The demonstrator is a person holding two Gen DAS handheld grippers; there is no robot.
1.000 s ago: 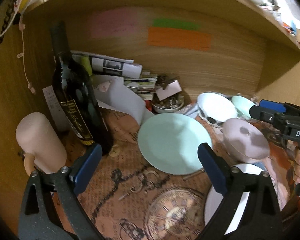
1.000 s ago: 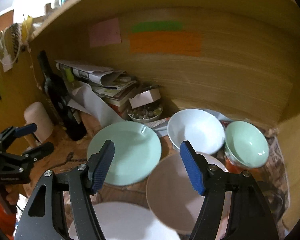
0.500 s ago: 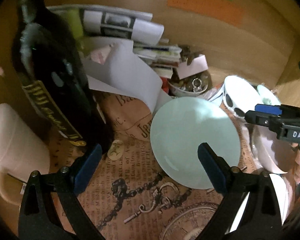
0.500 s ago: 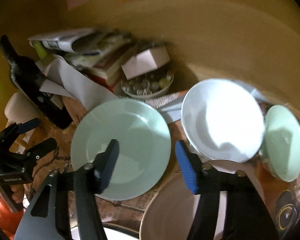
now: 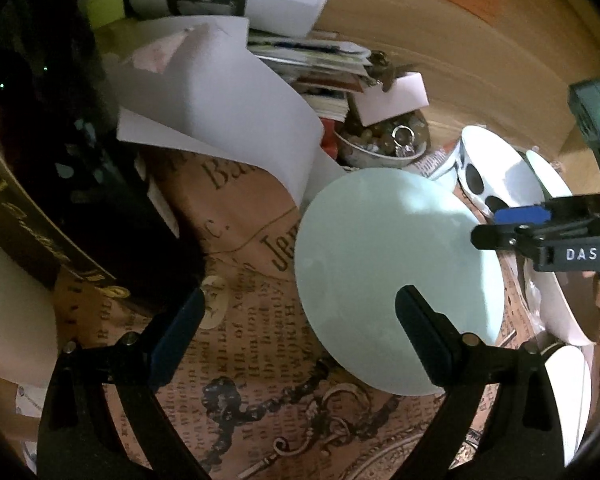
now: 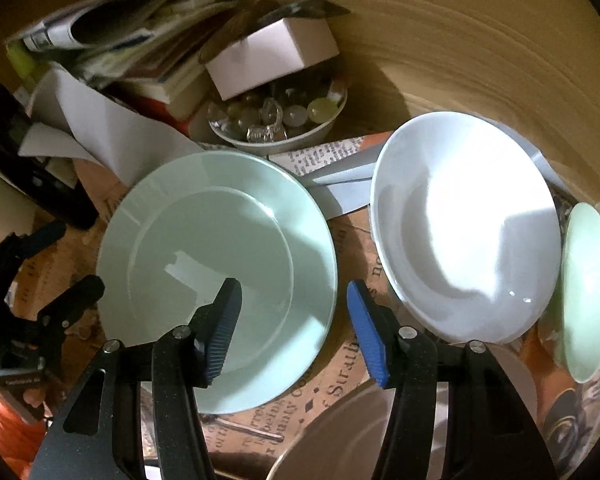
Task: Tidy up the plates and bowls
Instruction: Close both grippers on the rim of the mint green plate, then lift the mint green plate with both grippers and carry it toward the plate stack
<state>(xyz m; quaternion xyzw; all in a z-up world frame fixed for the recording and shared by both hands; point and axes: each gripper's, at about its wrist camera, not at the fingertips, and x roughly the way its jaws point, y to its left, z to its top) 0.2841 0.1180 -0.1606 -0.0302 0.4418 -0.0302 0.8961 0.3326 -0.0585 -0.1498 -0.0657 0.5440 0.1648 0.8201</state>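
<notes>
A pale green plate [image 5: 396, 276] [image 6: 220, 276] lies on the printed paper in the middle of the shelf. My left gripper [image 5: 296, 332] is open and empty, its right finger over the plate's near left edge. My right gripper [image 6: 296, 328] is open and empty, straddling the plate's right rim; it also shows in the left wrist view [image 5: 516, 224]. A white bowl [image 6: 464, 224] [image 5: 496, 176] stands to the right, a small green bowl [image 6: 588, 292] beyond it. A beige bowl [image 6: 340, 432] and a white plate [image 5: 572, 396] lie nearest.
A dark wine bottle [image 5: 60, 160] and a pale cup [image 5: 8, 320] stand at the left. Curled white paper [image 5: 228, 120], stacked magazines [image 6: 140, 40] and a small bowl of trinkets [image 6: 276, 120] with a white box crowd the back. Wooden walls enclose the shelf.
Both grippers have moved forward and down toward the green plate. The right gripper's jaws have narrowed a little and now frame the plate's right rim.
</notes>
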